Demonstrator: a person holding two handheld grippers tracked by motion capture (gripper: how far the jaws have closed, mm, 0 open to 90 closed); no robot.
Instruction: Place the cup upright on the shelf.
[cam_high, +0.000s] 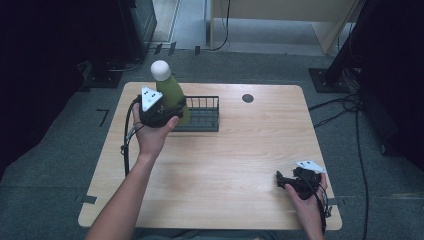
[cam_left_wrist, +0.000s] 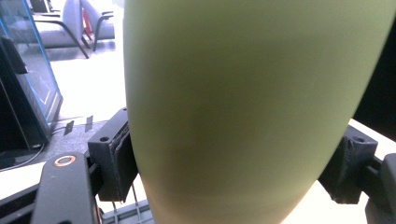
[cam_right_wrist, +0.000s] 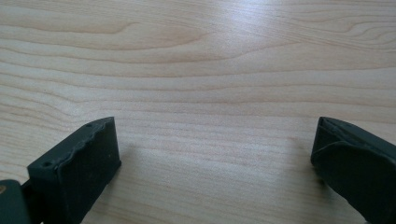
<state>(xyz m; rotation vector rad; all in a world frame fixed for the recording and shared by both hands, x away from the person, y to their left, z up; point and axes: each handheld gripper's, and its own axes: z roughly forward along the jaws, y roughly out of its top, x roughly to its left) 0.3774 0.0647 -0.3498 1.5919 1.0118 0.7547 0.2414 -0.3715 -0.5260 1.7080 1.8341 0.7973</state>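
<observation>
Holding the bottle (cam_high: 171, 92) mid-body, left gripper (cam_high: 161, 111) jaws clamp its smooth, slippery, rigid wall; right gripper (cam_high: 289, 181) jaws wide, empty.

Grey carpet floor (cam_high: 60, 150), wooden table (cam_high: 225, 150), dark surroundings.

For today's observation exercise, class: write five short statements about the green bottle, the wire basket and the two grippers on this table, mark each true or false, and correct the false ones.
1. The left gripper is clamped on the green bottle. True.
2. The bottle has a black cap. False: its cap is white.
3. The right gripper holds a cup. False: its jaws stand open over the bare wooden table.
4. The black wire basket sits at the far side of the table. True.
5. The bottle lies flat on the table. False: it is held nearly upright at the basket's left end.
</observation>
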